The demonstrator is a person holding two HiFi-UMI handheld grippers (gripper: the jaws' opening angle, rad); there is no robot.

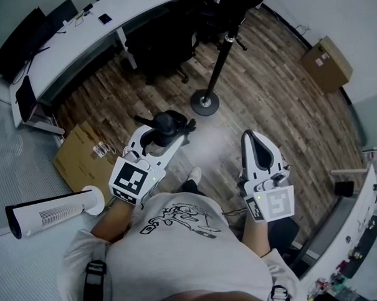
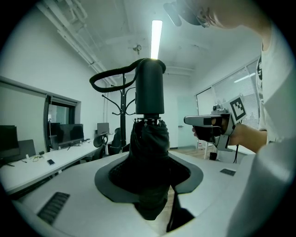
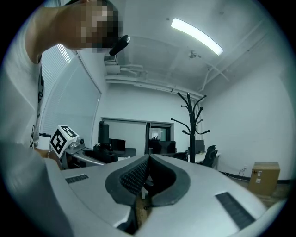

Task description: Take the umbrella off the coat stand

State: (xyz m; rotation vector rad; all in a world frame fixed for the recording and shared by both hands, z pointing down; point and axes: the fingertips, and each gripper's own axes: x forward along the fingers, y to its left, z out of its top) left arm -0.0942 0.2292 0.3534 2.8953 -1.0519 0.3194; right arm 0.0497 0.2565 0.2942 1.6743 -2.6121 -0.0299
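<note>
The umbrella [image 2: 149, 134], black and folded, hangs on none of the coat stand's [image 1: 220, 52] hooks: it stands upright in the left gripper [image 1: 165, 136], clear of the stand and on the person's side of its round base [image 1: 205, 103]. In the left gripper view the two jaws press on the bunched fabric from either side, so this gripper is clamped on the umbrella; the thick cylindrical handle [image 2: 150, 85] rises above the jaws and a strap loop [image 2: 111, 76] curls off its top to the left. In that view the coat stand shows behind the umbrella, just left of the handle. The right gripper [image 1: 251, 138] is held out level, also on the person's side of the stand's base and to the right of it, well apart from the pole. Its jaws meet at the tips, with nothing between the ribbed pads [image 3: 134, 176], so it is closed and empty. Beyond the coat stand stand dark office chairs [image 1: 159, 42] and a long white desk [image 1: 77, 39]; right of the stand, against the wall, sits a cardboard box [image 1: 326, 63]
</note>
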